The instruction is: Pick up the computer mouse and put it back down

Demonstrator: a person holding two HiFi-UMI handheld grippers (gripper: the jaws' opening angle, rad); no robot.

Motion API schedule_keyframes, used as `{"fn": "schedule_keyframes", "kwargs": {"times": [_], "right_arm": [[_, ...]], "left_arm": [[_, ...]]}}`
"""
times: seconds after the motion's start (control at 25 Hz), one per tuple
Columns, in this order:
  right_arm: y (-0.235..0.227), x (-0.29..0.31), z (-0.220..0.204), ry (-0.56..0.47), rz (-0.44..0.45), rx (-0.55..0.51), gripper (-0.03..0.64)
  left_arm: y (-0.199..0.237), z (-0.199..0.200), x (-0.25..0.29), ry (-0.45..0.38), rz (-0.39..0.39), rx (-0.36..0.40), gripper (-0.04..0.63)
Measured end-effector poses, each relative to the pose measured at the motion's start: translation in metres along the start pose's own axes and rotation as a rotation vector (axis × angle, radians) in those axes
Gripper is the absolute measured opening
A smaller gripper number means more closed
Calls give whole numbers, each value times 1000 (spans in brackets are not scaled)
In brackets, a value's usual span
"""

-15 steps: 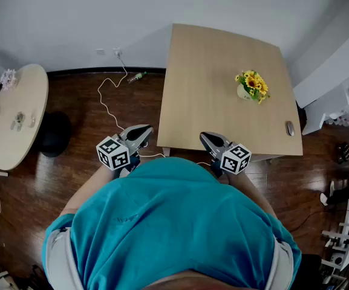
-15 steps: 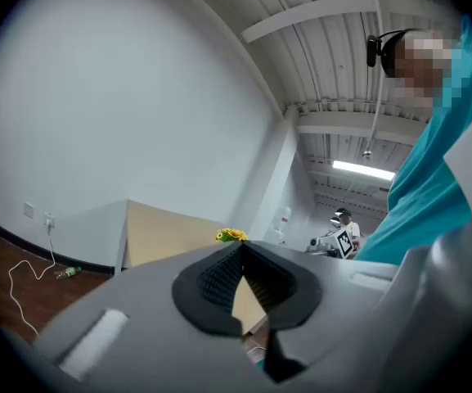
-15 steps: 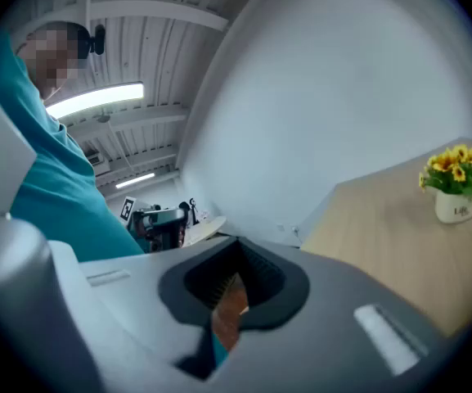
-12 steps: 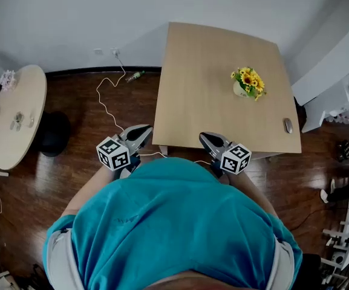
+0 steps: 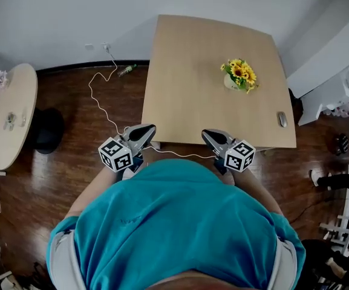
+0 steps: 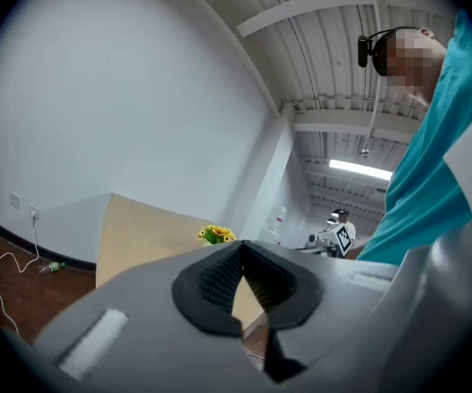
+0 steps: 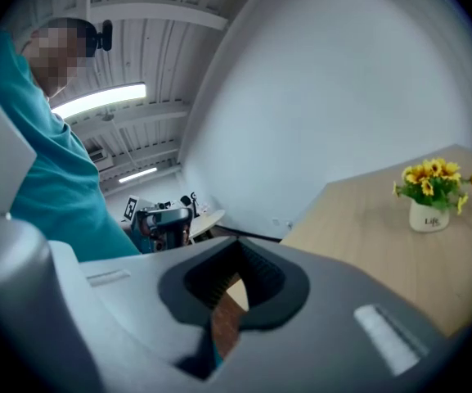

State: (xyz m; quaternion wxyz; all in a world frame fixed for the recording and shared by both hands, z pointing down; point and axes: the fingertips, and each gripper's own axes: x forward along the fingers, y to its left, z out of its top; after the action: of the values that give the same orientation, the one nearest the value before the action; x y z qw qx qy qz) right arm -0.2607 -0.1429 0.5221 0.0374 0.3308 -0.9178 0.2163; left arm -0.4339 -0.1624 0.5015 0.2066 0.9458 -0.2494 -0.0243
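Note:
A small grey computer mouse (image 5: 282,119) lies near the right front edge of the square wooden table (image 5: 186,89). Both grippers hang just short of the table's near edge, close to my teal shirt and far from the mouse. My left gripper (image 5: 144,130) is by the table's left front corner, its jaws together with nothing between them (image 6: 241,246). My right gripper (image 5: 209,136) is near the middle of the front edge, also shut and empty (image 7: 237,244). Neither gripper view shows the mouse.
A white pot of sunflowers (image 5: 238,74) stands on the table's right half, also as the flower pot (image 7: 430,195). A white cable (image 5: 101,101) trails over the wooden floor to the left. A round table (image 5: 8,113) and a black stool (image 5: 47,130) stand far left, white furniture (image 5: 325,59) right.
In the head view the table, mouse and floor have slid left and slightly up. The two grippers keep their places in front of my body, still shut.

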Motion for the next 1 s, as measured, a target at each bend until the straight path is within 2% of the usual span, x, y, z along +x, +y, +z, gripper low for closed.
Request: {"fn": "schedule_keyframes", "kwargs": {"times": [0.24,0.4,0.52,0.64,0.8,0.88,0.96,1.0], "right_arm": [[-13,-14,15,25,-86,6,0],[-42,-45,26,-17,-159,13,0],[-56,-68,22,-22,-158,9,0],[-78,-99,13,-17,-126,13,0],[-121,-167,8,-9,-34,-18,0],[-145,-209,2,13,-9,-30,0],[-163,-248,-5,48,10,-34,0],[-169,-262,-7,62,22,-38,0]], "left_arm": [[22,-4,28,6,-79,-47,5],[13,-10,68,42,-141,-31,5],[-6,-17,93,61,-157,2,5],[-24,-33,118,68,-116,13,5],[-71,-57,174,50,-6,9,5],[-102,-64,209,0,49,-47,5],[-138,-69,238,-46,63,-101,5],[-154,-72,250,-43,61,-104,5]]}}
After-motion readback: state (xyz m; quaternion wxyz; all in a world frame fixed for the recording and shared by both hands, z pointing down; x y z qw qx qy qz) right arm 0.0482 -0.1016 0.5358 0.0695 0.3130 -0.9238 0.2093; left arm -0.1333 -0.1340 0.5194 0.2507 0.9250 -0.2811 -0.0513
